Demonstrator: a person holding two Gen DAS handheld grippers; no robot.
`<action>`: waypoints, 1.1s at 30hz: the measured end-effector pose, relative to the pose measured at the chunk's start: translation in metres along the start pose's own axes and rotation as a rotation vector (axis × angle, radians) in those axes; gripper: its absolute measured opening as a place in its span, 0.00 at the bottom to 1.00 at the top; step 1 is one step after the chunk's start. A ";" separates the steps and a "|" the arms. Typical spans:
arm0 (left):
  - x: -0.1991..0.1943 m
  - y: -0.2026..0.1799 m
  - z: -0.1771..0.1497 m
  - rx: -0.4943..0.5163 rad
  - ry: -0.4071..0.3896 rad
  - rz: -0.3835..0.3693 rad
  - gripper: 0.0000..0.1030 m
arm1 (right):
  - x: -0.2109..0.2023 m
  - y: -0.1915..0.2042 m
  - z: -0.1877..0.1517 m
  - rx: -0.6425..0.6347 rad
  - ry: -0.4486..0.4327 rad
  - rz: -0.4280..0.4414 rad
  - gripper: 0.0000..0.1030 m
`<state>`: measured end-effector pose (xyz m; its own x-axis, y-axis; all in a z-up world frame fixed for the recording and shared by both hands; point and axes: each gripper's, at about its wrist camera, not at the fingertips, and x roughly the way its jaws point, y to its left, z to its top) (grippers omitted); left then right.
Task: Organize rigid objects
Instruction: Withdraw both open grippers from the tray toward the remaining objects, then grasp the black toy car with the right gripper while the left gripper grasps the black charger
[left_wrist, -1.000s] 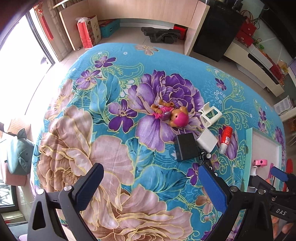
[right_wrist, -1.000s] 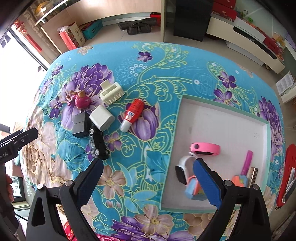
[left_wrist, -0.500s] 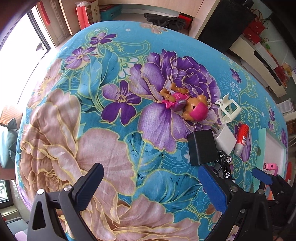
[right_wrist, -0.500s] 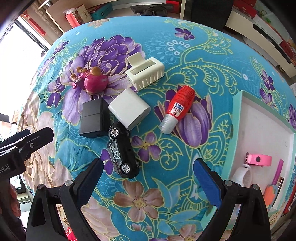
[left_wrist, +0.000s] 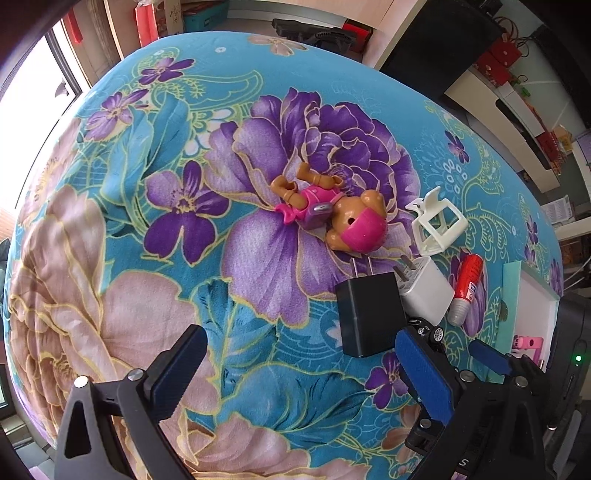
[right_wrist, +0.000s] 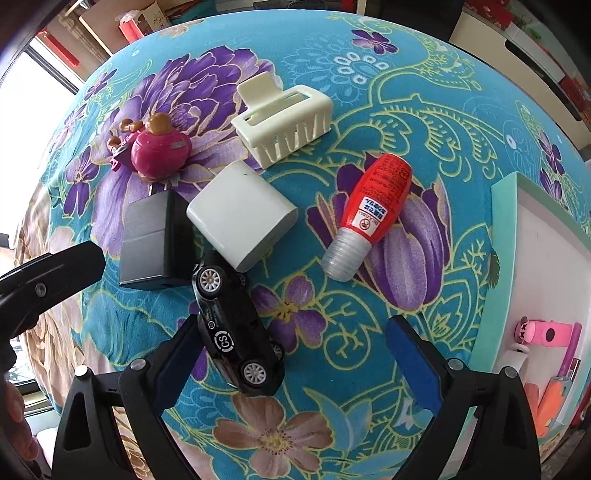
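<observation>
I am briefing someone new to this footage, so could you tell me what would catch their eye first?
First the loud floral cloth, turquoise with large purple blooms, covering the whole surface. On it sits a tight cluster: a black toy car lying between the open right gripper's fingers, a white charger and a black charger just beyond it, and a red bottle to the right. A pink-headed doll lies on the big purple flower.
</observation>
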<state>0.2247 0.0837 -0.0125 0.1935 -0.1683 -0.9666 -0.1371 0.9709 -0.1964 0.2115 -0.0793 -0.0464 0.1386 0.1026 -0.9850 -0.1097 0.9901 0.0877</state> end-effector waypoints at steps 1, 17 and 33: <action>0.001 -0.003 0.000 0.005 0.000 0.000 1.00 | 0.000 -0.003 0.002 0.004 -0.001 -0.003 0.95; 0.028 -0.034 0.008 0.033 0.031 0.015 0.84 | -0.004 -0.029 0.016 0.020 -0.002 -0.010 0.75; 0.035 -0.048 -0.006 0.098 0.045 0.055 0.45 | -0.009 -0.029 0.013 -0.004 -0.013 -0.014 0.51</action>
<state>0.2324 0.0302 -0.0382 0.1438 -0.1201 -0.9823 -0.0501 0.9905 -0.1284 0.2259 -0.1076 -0.0385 0.1533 0.0901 -0.9841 -0.1112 0.9911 0.0734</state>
